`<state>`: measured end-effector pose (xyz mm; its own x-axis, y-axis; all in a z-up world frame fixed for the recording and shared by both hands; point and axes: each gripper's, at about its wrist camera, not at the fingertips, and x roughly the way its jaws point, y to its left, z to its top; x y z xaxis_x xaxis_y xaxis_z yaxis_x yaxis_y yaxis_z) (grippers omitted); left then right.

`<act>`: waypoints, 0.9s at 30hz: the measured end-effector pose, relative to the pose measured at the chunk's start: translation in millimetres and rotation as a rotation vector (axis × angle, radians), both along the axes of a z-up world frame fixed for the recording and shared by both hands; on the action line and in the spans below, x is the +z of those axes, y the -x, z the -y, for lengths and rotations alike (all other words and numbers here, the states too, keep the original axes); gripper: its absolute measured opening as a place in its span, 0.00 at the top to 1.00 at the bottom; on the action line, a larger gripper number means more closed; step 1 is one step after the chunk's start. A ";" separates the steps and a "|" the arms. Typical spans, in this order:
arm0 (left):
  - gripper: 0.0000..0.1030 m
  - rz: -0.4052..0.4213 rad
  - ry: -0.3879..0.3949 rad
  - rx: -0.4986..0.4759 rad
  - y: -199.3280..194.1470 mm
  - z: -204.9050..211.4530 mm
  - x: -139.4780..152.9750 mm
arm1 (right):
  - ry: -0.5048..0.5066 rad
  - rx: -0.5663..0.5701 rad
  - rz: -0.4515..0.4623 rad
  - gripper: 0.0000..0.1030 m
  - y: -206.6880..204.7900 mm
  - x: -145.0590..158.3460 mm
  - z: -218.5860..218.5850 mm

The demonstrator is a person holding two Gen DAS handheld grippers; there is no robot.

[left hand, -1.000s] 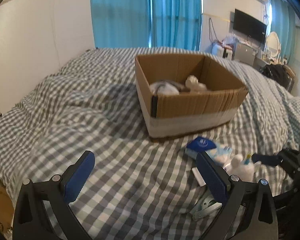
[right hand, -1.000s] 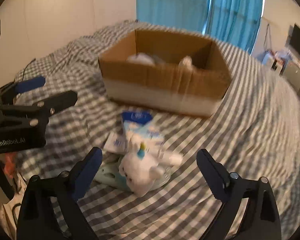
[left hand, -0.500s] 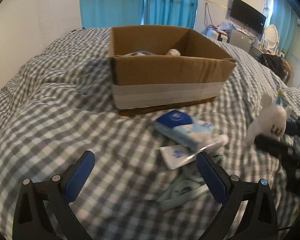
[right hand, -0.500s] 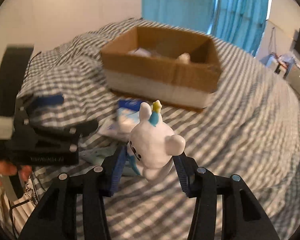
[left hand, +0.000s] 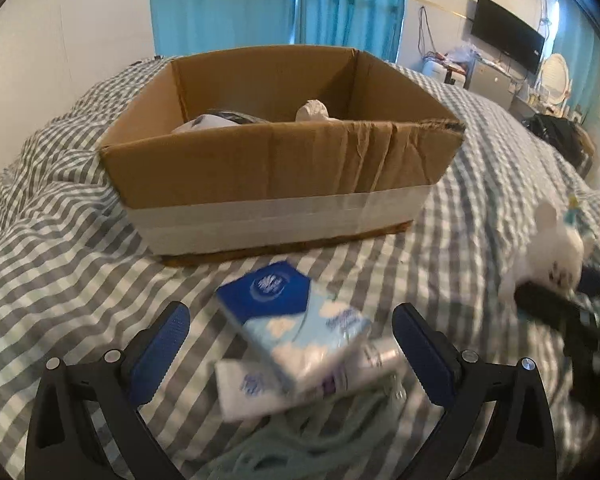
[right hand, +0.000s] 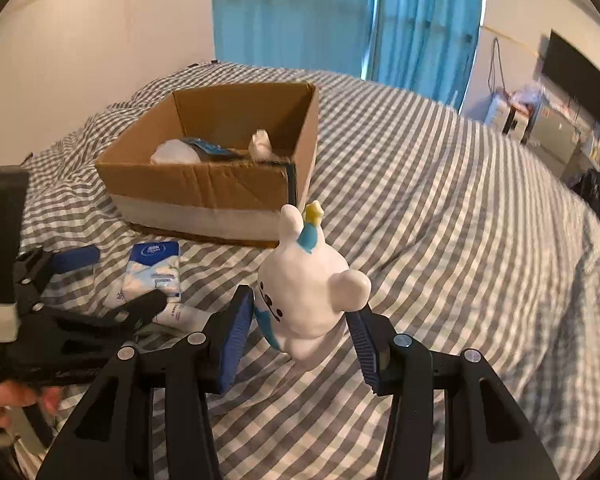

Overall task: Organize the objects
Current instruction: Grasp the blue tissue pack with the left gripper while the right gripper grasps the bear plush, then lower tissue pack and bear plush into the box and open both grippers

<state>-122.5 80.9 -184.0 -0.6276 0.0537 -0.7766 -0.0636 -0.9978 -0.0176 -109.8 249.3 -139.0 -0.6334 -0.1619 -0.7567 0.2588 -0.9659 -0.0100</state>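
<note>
Right gripper (right hand: 301, 340) jaws clamped on white plush toy (right hand: 309, 280), held above bed, short of cardboard box (right hand: 220, 176) (some items inside). Left gripper (left hand: 290, 344) jaws spread around tissue pack (left hand: 296, 320); tube (left hand: 300, 384) unpacked.

Tissue pack (left hand: 296, 320) before box (left hand: 276, 176)

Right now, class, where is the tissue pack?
The tissue pack lies on the bed between the open left gripper's fingers, just before the cardboard box, partly atop a white tube.
</note>
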 end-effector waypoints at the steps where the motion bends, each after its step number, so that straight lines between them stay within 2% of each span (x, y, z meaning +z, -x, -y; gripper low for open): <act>1: 0.00 0.004 0.021 0.002 4.4 -4.0 -5.6 | 0.006 -0.001 0.014 0.54 1.1 -6.2 -1.4; 4: 0.02 0.016 0.057 -0.004 9.7 -8.1 -18.2 | 0.003 -0.001 0.039 0.54 1.4 -17.9 -2.5; 5: 0.09 0.025 0.063 -0.015 11.1 -8.2 -22.2 | 0.003 -0.001 0.038 0.54 0.9 -18.3 -3.1; 7: 0.17 0.028 0.048 -0.035 11.2 -3.6 -23.1 | 0.007 0.001 0.023 0.54 -1.2 -15.6 -3.2; 11: 0.19 0.022 0.017 -0.060 3.3 7.4 -17.0 | 0.006 -0.004 0.011 0.54 -4.7 -16.7 -3.7; 14: 0.19 0.010 0.015 -0.072 -7.0 15.3 -12.3 | 0.054 -0.011 0.038 0.54 -4.6 -20.0 -7.0; 22: 0.20 -0.044 -0.035 -0.095 -36.0 31.0 21.1 | 0.048 -0.009 0.031 0.54 -16.7 -14.2 -1.9; 27: 0.20 -0.144 -0.079 -0.098 -47.7 46.2 62.9 | 0.048 -0.005 -0.007 0.54 -29.7 5.3 6.6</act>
<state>-74.8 34.7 -121.1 -0.7211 0.1771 -0.6698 -0.1675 -0.9827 -0.0795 -80.1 242.7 -133.8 -0.6395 -0.1946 -0.7437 0.2537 -0.9667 0.0349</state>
